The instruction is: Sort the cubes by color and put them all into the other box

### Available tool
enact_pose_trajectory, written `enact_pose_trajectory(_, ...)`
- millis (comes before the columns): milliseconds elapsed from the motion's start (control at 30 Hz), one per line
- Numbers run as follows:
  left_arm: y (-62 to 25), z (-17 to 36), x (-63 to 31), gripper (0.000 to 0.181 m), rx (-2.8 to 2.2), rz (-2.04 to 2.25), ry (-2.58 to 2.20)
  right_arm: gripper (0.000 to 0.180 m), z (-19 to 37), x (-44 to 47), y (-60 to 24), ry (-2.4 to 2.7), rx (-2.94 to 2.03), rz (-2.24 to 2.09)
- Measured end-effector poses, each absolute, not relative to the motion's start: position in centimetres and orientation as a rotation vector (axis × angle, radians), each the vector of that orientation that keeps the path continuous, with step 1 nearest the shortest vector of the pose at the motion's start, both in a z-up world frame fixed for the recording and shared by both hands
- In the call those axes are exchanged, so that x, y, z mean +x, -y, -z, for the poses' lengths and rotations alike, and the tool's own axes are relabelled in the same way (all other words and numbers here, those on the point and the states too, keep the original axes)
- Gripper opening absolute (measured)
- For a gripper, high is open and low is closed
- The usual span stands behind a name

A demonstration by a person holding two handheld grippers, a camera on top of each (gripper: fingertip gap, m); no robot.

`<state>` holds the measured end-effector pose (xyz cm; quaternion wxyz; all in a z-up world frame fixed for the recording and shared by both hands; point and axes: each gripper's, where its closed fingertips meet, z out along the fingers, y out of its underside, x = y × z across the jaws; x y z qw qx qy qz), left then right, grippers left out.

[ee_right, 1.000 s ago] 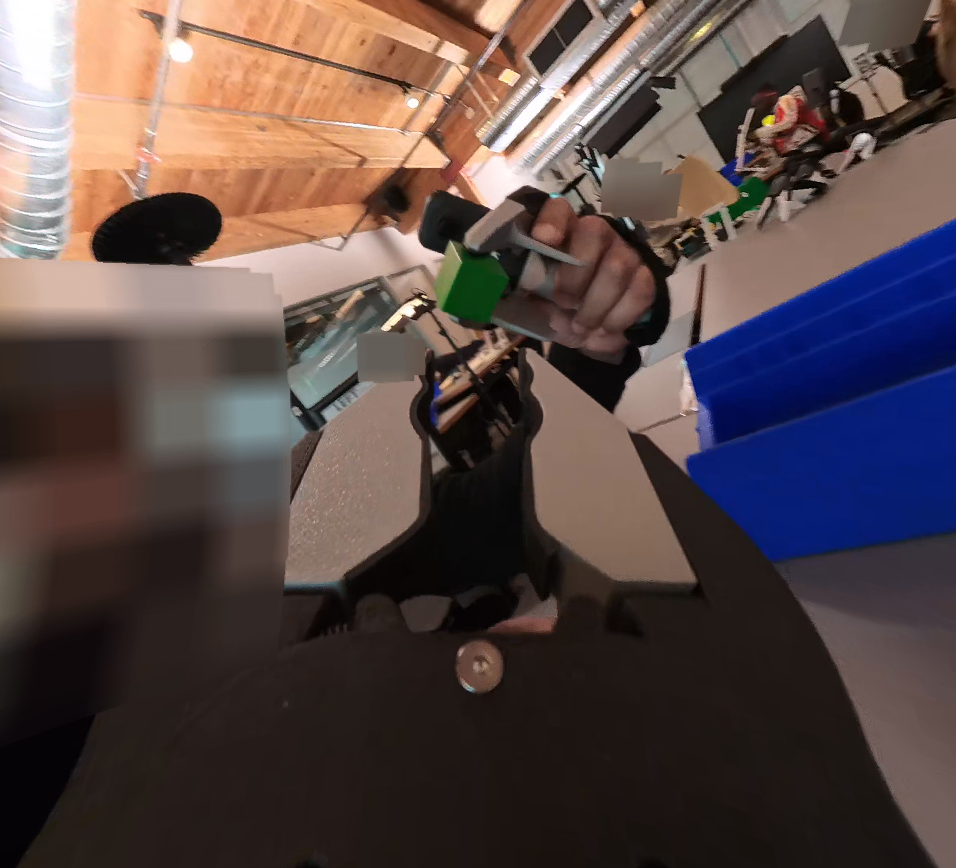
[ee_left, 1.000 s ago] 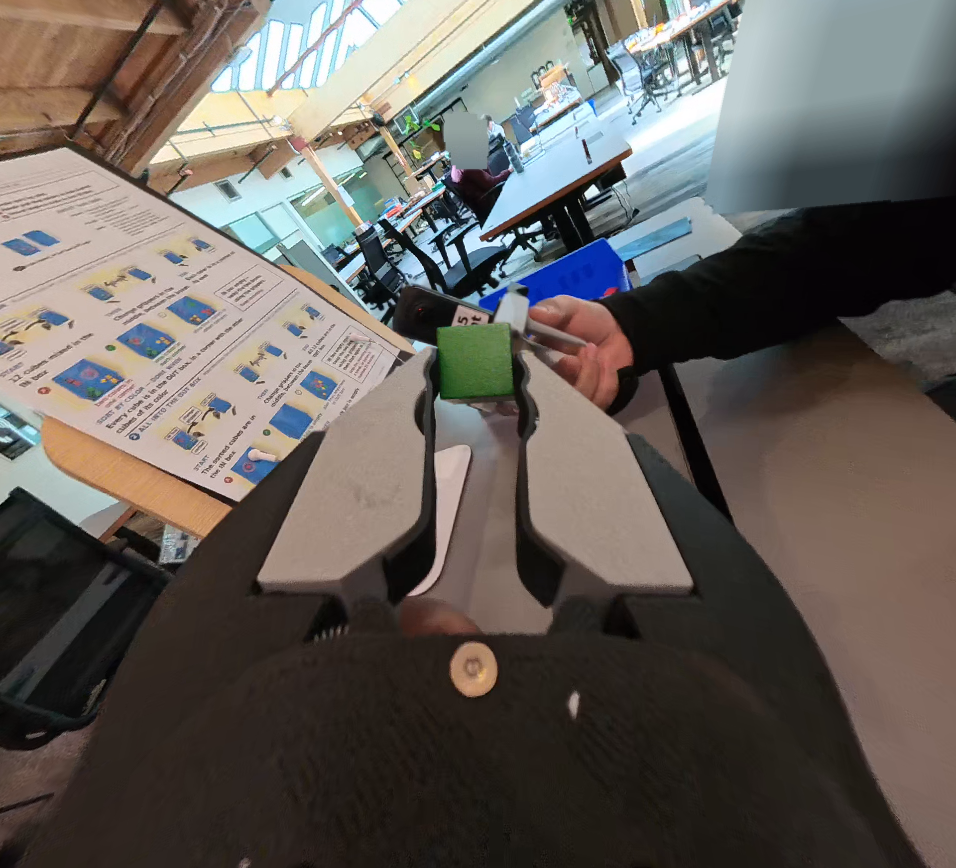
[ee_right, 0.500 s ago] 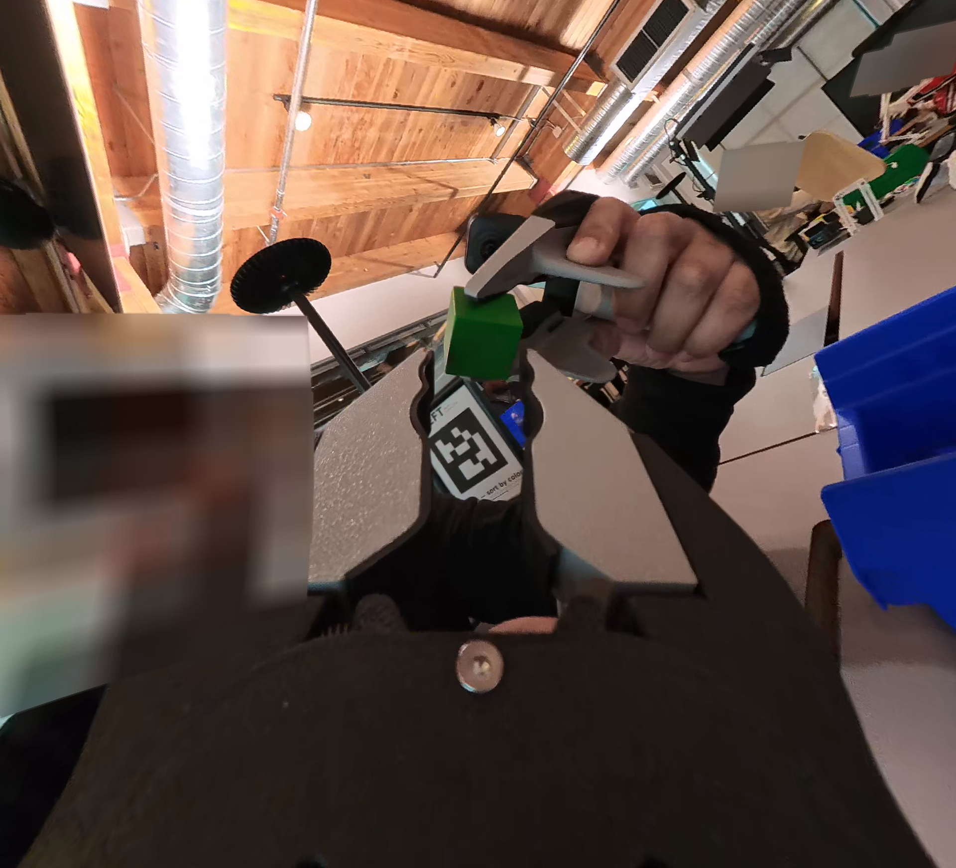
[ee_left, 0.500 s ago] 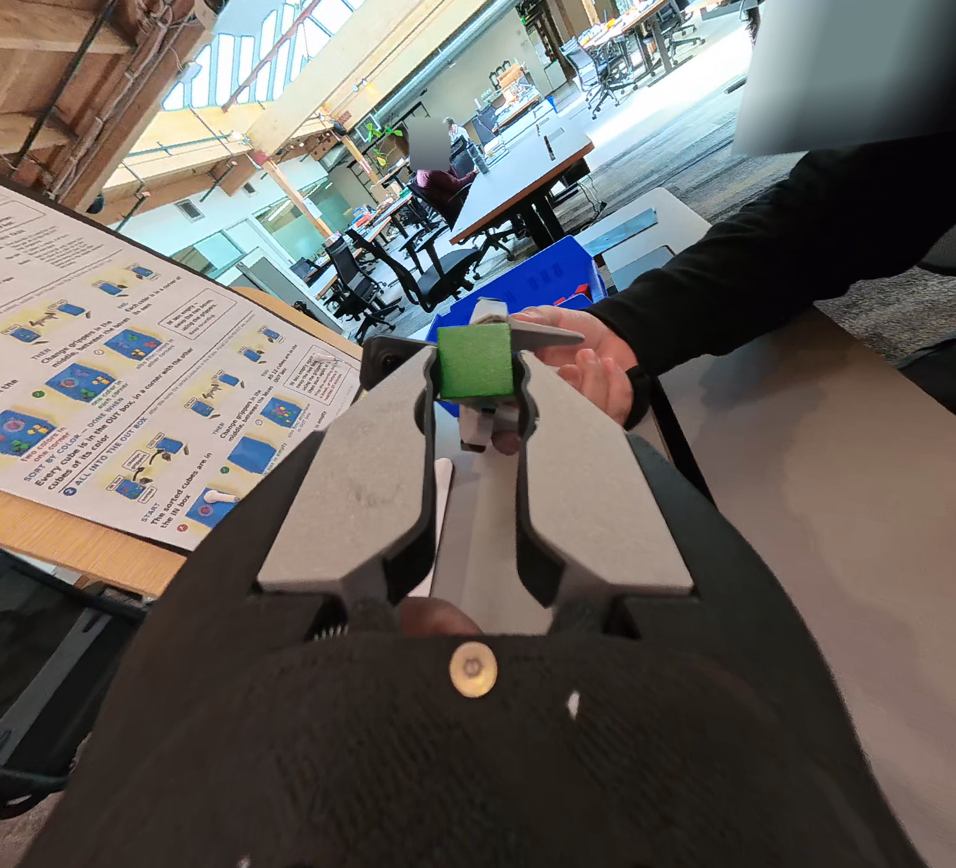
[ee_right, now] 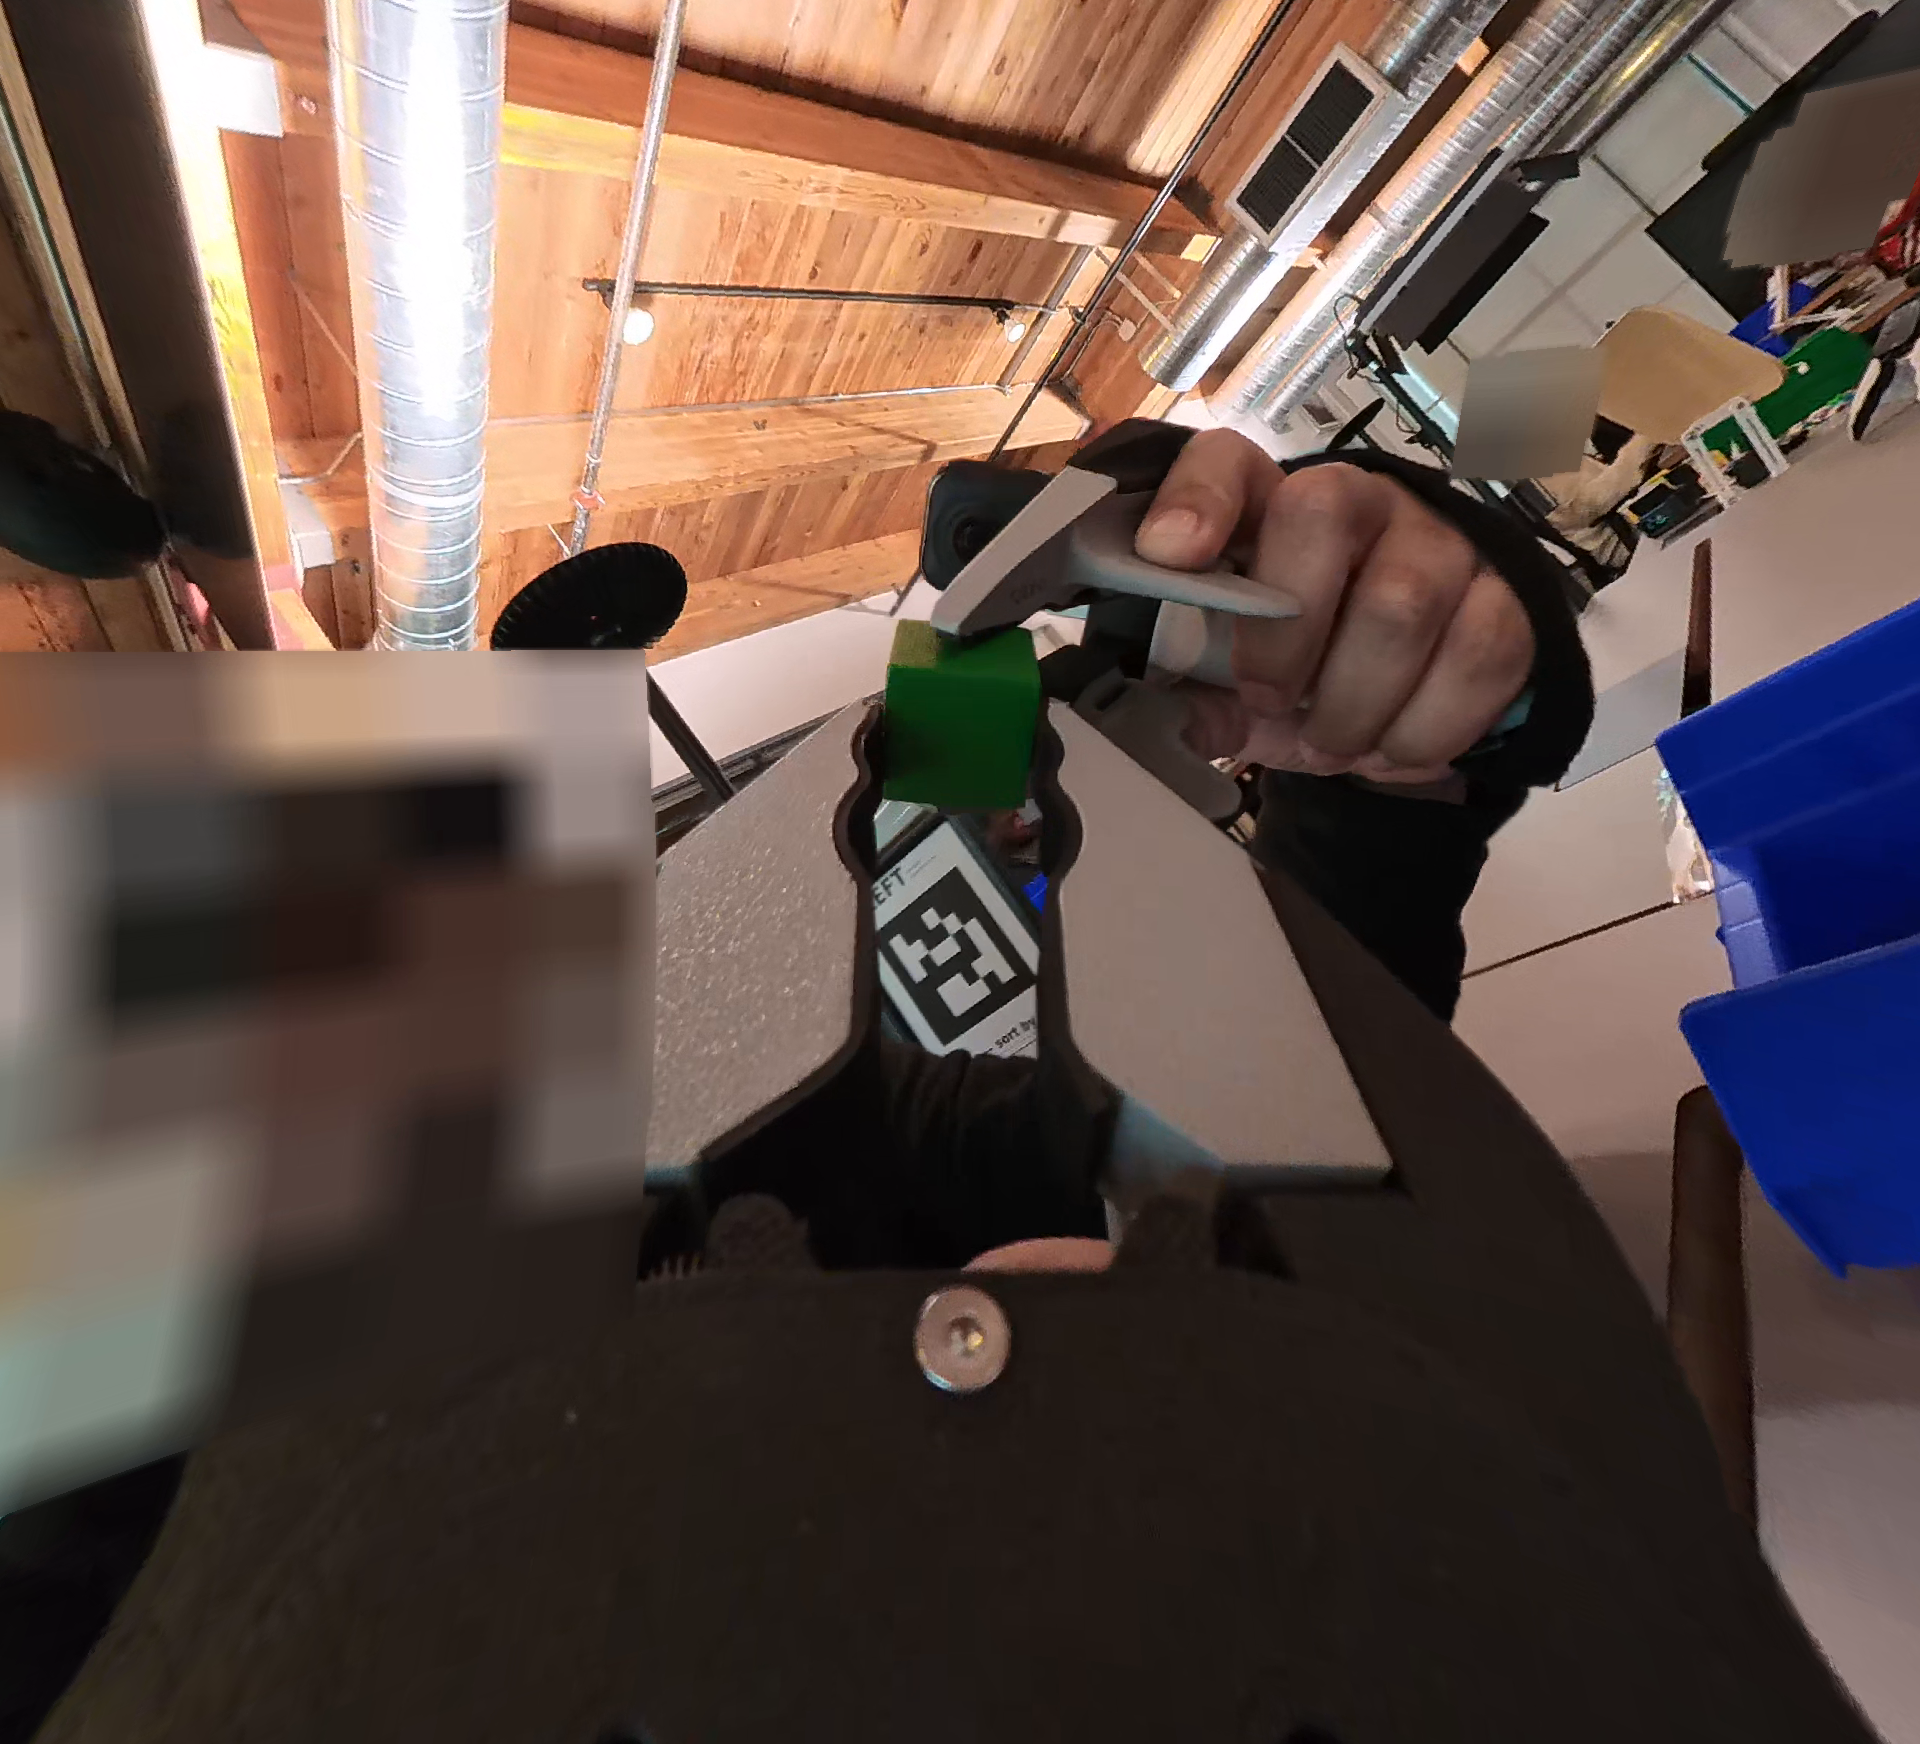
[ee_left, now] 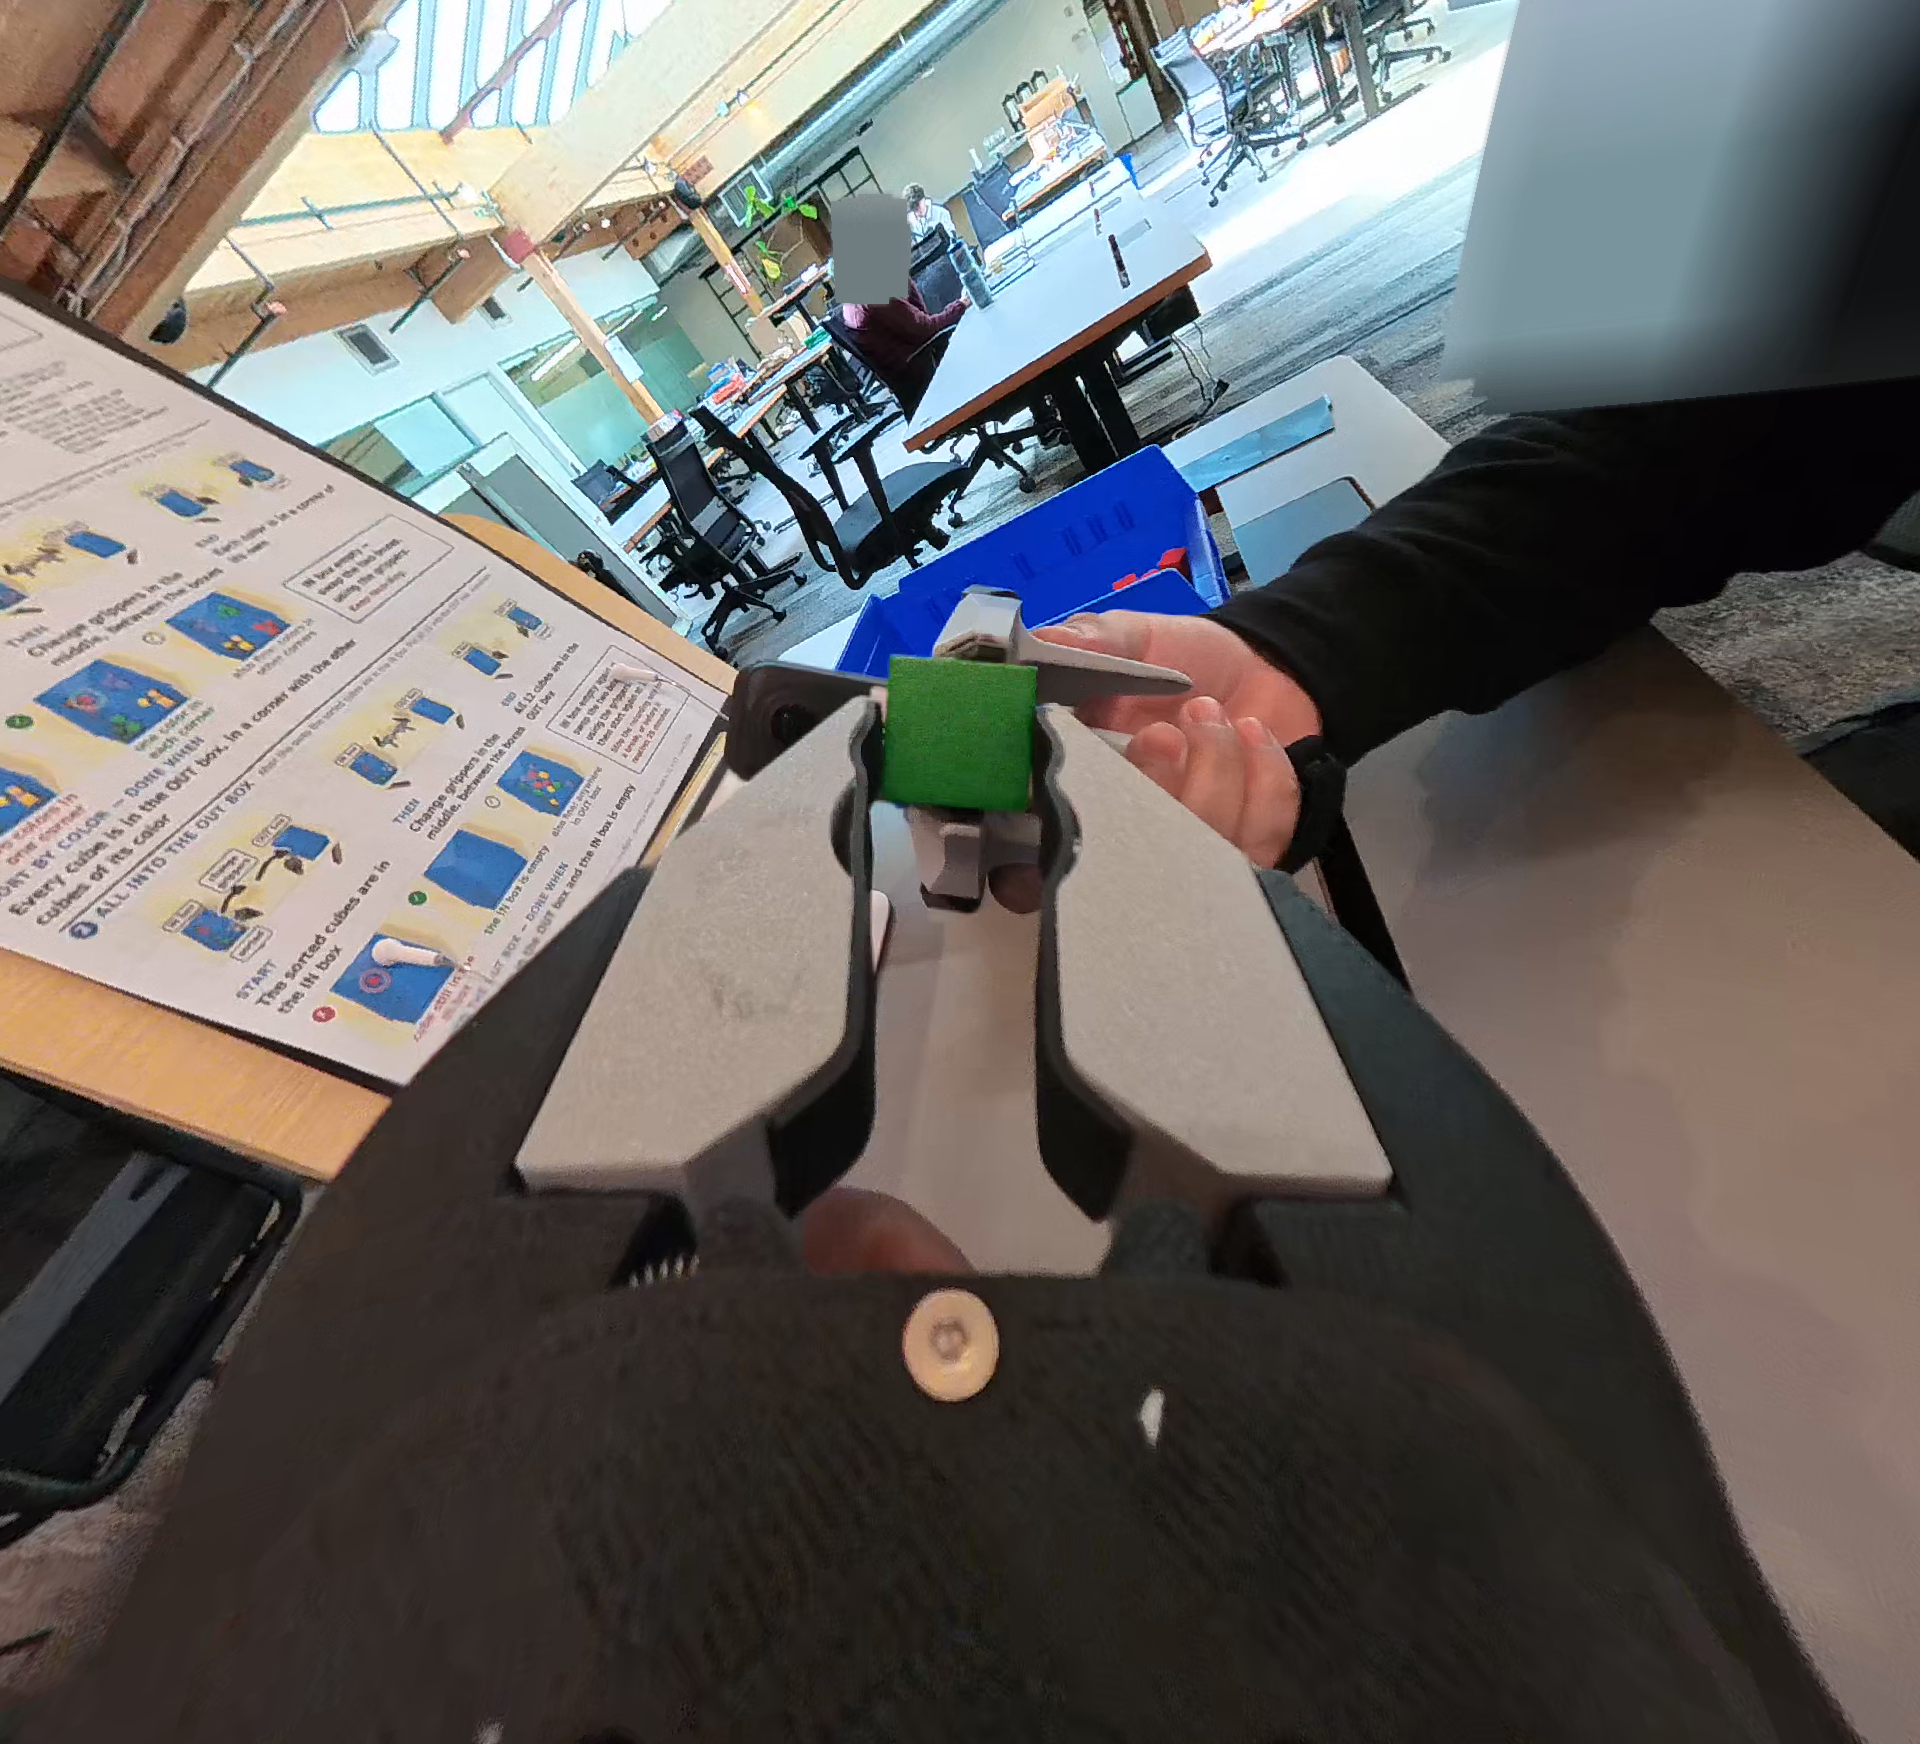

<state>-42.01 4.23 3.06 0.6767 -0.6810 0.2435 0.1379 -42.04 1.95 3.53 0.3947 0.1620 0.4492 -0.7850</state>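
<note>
In the left wrist view, an illustrated instruction sheet (ee_left: 260, 707) is lying on a tilted wooden board at the left of the frame. At the centre, the left gripper (ee_left: 956, 749) is clamping a green cube (ee_left: 956, 744) between the tips of its fingers, raised above the grey surface (ee_left: 1610, 967). Directly behind the cube, the other gripper's fingers are showing above and below it. A hand (ee_left: 1195, 738) in a black sleeve is reaching in from the right and holding that gripper. A blue box (ee_left: 1039, 551) is sitting behind, right of centre.

In the right wrist view, the cube is sitting at the centre between the fingers of the right gripper (ee_right: 961, 738), close against both. Whether they are squeezing it cannot be told. One finger of the left gripper is resting on the cube's top. Blue boxes (ee_right: 1818, 811) are standing at the right edge.
</note>
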Motion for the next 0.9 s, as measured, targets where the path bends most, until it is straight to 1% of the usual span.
enact_pose_trajectory(33, -4.1, -3.2, -42.2, 0.026, -1.528, -0.316, -0.531, 0.027, -3.5, -42.2, -2.0, -1.145, 0.419, 2.001)
enact_pose_trajectory(133, -3.3, -4.5, -42.7, 0.040, -1.475, -0.312, -0.461, 0.025, -3.6, -42.9, -2.5, -1.156, 0.462, 2.036)
enact_pose_trajectory(267, -2.4, -4.6, -44.5, 0.040, -1.534, -0.318, -0.332, 0.024, -4.0, -44.2, -3.8, -1.300, 0.568, 2.161)
enact_pose_trajectory(333, -2.5, -3.8, -46.3, 0.045, -1.621, -0.348, -0.224, 0.025, -4.3, -44.8, -4.6, -1.480, 0.636, 2.247)
enact_pose_trajectory(433, -2.9, -0.4, -47.7, 0.058, -1.846, -0.227, -0.021, 0.024, -5.4, -45.6, -7.0, -1.729, 0.748, 2.376)
enact_pose_trajectory(500, -3.5, 2.0, -48.7, 0.058, -1.962, -0.184, 0.111, 0.024, -6.4, -45.9, -8.9, -1.819, 0.802, 2.449)
enact_pose_trajectory(600, -4.5, 5.6, -50.7, 0.057, -2.028, -0.230, 0.344, 0.024, -7.7, -46.0, -11.4, -1.906, 0.869, 2.528)
enact_pose_trajectory(700, -7.0, 9.8, -49.3, 0.047, -2.022, -0.155, 0.392, 0.024, -8.7, -45.8, -13.3, -1.945, 0.905, 2.577)
enact_pose_trajectory(767, -7.6, 13.2, -49.4, 0.049, -2.159, -0.262, 0.415, 0.024, -9.1, -45.7, -14.2, -1.984, 0.929, 2.601)
enact_pose_trajectory(833, -8.2, 14.7, -48.6, 0.051, -2.220, -0.330, 0.395, 0.024, -9.3, -45.7, -15.1, -2.031, 0.959, 2.619)
enact_pose_trajectory(900, -9.3, 13.7, -46.7, 0.050, -2.195, -0.294, 0.311, 0.024, -9.7, -45.5, -15.6, -2.017, 0.956, 2.632)
